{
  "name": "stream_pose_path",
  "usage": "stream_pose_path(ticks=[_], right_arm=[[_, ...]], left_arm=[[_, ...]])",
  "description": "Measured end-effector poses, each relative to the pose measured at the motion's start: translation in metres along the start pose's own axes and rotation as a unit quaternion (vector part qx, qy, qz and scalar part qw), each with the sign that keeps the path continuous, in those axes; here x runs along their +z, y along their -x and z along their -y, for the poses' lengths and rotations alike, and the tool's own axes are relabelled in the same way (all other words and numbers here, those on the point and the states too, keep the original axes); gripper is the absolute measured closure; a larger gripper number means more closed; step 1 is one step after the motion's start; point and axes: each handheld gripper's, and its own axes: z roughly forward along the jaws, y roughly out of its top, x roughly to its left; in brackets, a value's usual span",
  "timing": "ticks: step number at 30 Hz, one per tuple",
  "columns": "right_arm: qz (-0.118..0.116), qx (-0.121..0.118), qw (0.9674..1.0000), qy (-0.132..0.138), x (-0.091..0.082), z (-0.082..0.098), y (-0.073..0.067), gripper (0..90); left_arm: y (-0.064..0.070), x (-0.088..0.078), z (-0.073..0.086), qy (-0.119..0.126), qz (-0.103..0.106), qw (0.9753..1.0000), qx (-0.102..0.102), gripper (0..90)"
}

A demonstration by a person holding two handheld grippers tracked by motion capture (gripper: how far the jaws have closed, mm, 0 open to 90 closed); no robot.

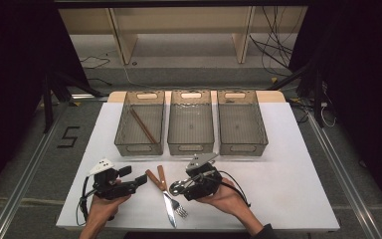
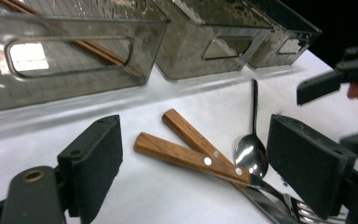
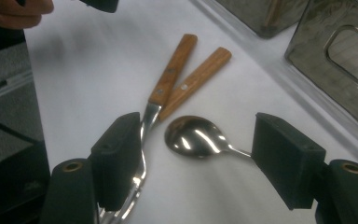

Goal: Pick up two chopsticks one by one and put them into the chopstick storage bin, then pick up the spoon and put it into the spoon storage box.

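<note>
Three grey bins (image 1: 190, 122) behind; crossed wooden-handled knife (image 3: 193, 80) and fork (image 3: 167, 79) just beside. Shiny spoon (image 3: 196, 138) flat on white table (image 1: 278, 164) (bowl up), between wide-apart right gripper (image 3: 193, 158) jaws, unclamped. Left gripper (image 2: 200, 168) likewise open.

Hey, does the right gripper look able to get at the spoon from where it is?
Probably yes: the right gripper is open with the spoon bowl lying free between its jaws, though the fork lies right beside one jaw.

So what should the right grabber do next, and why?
Probably ease the right gripper down and close its jaws on the spoon. The jaws stand open either side of the spoon, not yet pressing it, and it lies flat on the white table beside the wooden-handled knife and fork.
</note>
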Motion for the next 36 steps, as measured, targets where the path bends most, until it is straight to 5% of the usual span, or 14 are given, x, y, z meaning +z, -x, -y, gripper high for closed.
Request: stream_pose_path(ticks=[4, 8, 29, 36], right_arm=[[0.0, -0.011, 0.9997, -0.02, 0.001, -0.002, 0.011, 34.1], [0.006, 0.006, 0.9997, -0.021, 0.003, -0.002, 0.022, 37.6], [0.085, 0.049, 0.9951, -0.012, 0.02, -0.001, 0.057, 88.3], [0.106, 0.052, 0.9927, -0.022, 0.03, 0.0, 0.065, 90.0]], left_arm=[[0.0, -0.001, 0.002, -0.001, 0.0, 1.0, 0.002, 18.3], [0.0, -0.002, 0.003, 0.003, -0.004, 1.0, 0.003, 18.4], [0.004, -0.009, 0.01, 0.014, -0.003, 0.9996, 0.022, 18.2], [0.004, -0.01, 0.012, 0.019, -0.004, 0.9995, 0.025, 18.1]])
